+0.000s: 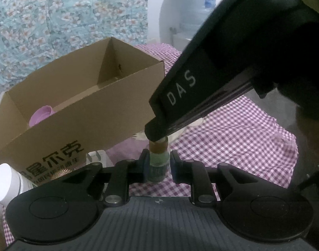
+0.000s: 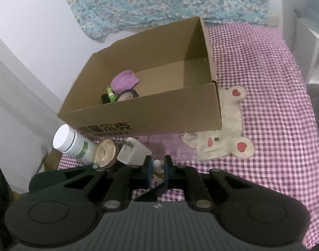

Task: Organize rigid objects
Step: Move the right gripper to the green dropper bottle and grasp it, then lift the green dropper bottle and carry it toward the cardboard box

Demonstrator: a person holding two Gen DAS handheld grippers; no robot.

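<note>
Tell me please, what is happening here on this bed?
A person is sorting small things into a cardboard box on the checked bedspread. The left claw is shut on a small green bottle, and the right claw grips the same bottle at its top. A purple bowl and a tape roll lie inside the box. A white bottle, a gold lid and a charger wait outside.

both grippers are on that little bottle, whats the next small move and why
Probably lift the small bottle and carry it toward the cardboard box. The left gripper clamps its body, the right gripper its top, and the box, open with items already inside, sits just behind it.
</note>
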